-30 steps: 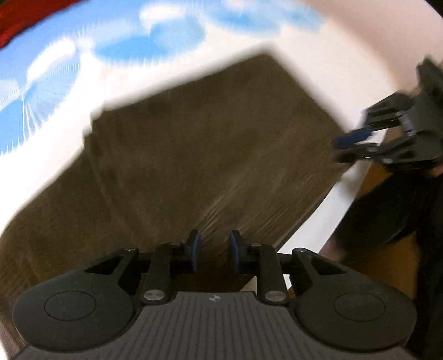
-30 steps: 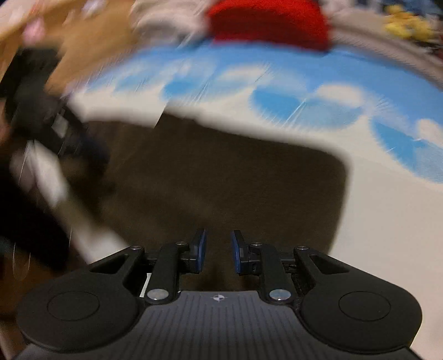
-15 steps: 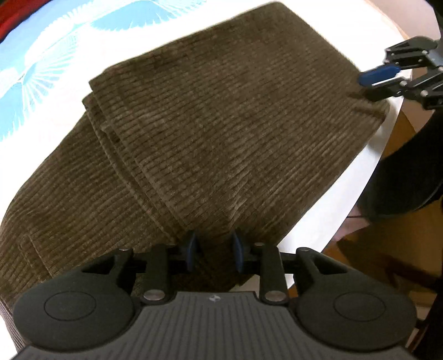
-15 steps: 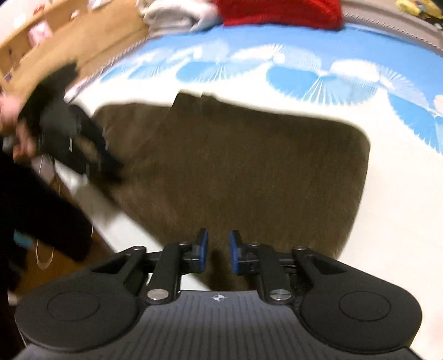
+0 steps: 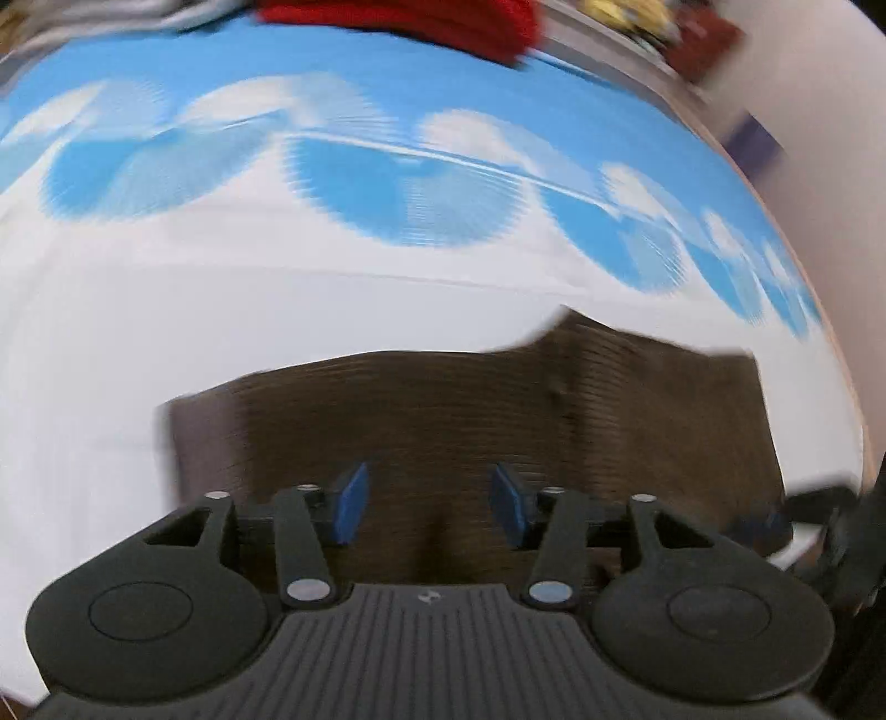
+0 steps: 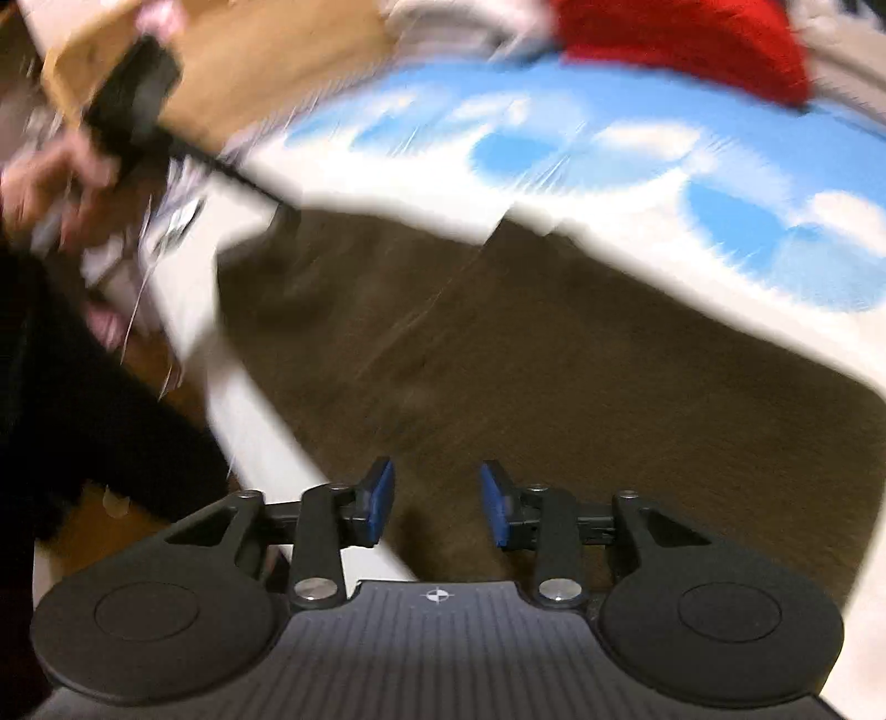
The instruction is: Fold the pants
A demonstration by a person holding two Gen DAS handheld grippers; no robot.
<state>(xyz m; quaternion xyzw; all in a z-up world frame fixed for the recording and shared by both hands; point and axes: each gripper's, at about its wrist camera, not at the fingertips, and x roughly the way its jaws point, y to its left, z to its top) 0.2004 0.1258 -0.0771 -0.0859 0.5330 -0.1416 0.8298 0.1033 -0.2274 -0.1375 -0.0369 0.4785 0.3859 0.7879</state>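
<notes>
Brown corduroy pants point(image 5: 470, 410) lie folded into a flat block on the bed's white and blue sheet point(image 5: 277, 288). My left gripper point(image 5: 429, 501) hovers over their near edge, its jaws opening, blue pads apart, nothing pressed between them. In the right wrist view the same pants point(image 6: 554, 360) fill the middle. My right gripper point(image 6: 437, 501) sits over their near edge, jaws opening, with only cloth below the gap. The other gripper point(image 6: 133, 105) shows blurred at the upper left, held by a hand point(image 6: 50, 183).
A red cloth point(image 5: 398, 22) lies at the far side of the bed, red cloth point(image 6: 681, 39) also at the top of the right view. The bed's edge drops to a wooden floor point(image 6: 111, 531) at the left. A dark sleeve point(image 6: 83, 399) crosses there.
Both grippers' pads have spread apart. The left gripper swung round, so the pants now lie low in its view with far more sheet showing. The right gripper shifted and its view blurred.
</notes>
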